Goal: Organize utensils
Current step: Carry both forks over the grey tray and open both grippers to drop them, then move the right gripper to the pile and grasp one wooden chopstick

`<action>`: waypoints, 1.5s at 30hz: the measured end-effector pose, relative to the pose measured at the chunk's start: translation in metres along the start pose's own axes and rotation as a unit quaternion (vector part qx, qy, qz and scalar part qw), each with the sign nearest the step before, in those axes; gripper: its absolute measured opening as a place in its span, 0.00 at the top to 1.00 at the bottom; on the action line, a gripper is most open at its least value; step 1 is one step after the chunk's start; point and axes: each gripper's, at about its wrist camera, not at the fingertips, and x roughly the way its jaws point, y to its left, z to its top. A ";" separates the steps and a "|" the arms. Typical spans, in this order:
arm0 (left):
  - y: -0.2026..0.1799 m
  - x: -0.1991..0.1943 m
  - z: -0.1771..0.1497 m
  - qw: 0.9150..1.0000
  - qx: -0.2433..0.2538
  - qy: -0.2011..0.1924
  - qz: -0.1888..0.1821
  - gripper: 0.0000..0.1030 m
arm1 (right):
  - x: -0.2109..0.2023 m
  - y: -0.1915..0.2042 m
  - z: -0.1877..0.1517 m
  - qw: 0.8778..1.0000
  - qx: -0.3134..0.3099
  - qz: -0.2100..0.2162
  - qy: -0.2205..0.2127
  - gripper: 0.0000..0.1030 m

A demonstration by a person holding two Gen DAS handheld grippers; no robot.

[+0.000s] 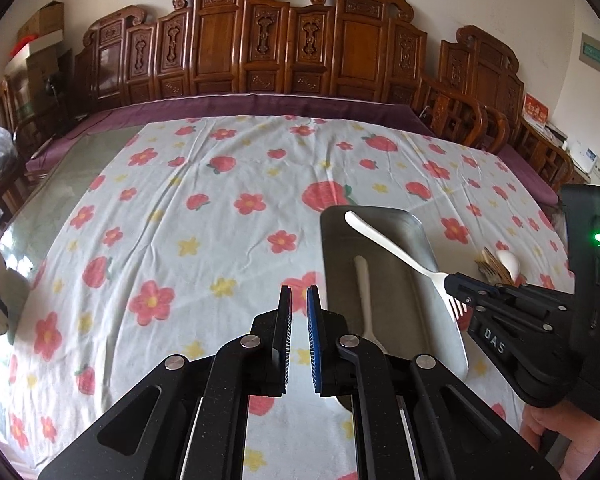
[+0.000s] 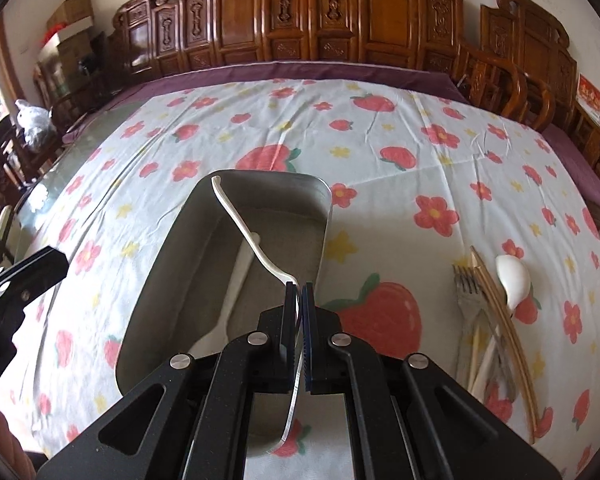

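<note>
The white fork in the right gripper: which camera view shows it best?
The left wrist view: the white fork shows whole, tines past the right gripper. The right wrist view shows it edge-on, partly hidden between its pads.

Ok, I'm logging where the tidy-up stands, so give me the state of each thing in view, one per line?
Right gripper: shut on the white fork, above the tray.
White fork: held at its tine end, handle slanting over the tray.
Left gripper: nearly shut, nothing between the pads.
Metal tray: flat on the tablecloth, one white utensil lying inside.
Loose utensils: piled on the tablecloth right of the tray.
</note>
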 end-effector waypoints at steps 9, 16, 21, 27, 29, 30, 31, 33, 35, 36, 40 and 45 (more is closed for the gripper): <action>0.006 0.001 0.001 1.000 -0.004 0.001 0.000 0.93 | -0.007 0.014 -0.013 0.996 0.001 0.091 0.013 0.90; -0.003 0.000 -0.002 1.000 0.005 0.001 -0.006 0.93 | -0.024 0.001 -0.021 0.995 -0.015 0.102 0.002 0.90; -0.020 -0.003 -0.004 1.000 0.021 -0.002 -0.019 0.93 | -0.044 -0.033 -0.027 0.996 -0.026 0.079 -0.018 0.90; -0.044 -0.006 -0.010 0.998 0.044 -0.005 -0.044 0.86 | -0.068 -0.088 -0.046 0.998 -0.026 0.043 -0.031 0.90; -0.054 -0.008 -0.013 0.997 0.051 -0.005 -0.055 0.84 | -0.075 -0.104 -0.052 0.999 -0.025 0.031 -0.033 0.90; -0.060 -0.009 -0.015 0.997 0.054 -0.005 -0.061 0.80 | -0.079 -0.114 -0.055 0.999 -0.024 0.025 -0.034 0.89; -0.064 -0.009 -0.016 0.996 0.056 -0.005 -0.066 0.79 | -0.083 -0.124 -0.059 0.999 -0.024 0.018 -0.035 0.86; -0.076 -0.010 -0.021 0.995 0.063 -0.002 -0.081 0.75 | -0.087 -0.138 -0.065 0.999 -0.026 0.006 -0.037 0.85; -0.089 -0.010 -0.026 0.993 0.072 0.000 -0.093 0.72 | -0.088 -0.156 -0.071 0.999 -0.029 -0.008 -0.032 0.85; -0.094 -0.010 -0.028 0.993 0.076 0.000 -0.095 0.70 | -0.087 -0.162 -0.073 0.999 -0.029 -0.013 -0.030 0.85; -0.114 -0.009 -0.037 0.990 0.092 0.004 -0.105 0.67 | -0.079 -0.186 -0.083 0.999 -0.028 -0.021 -0.013 0.85; -0.131 -0.005 -0.047 0.988 0.106 0.013 -0.112 0.67 | -0.053 -0.203 -0.091 0.999 -0.037 -0.028 0.020 0.85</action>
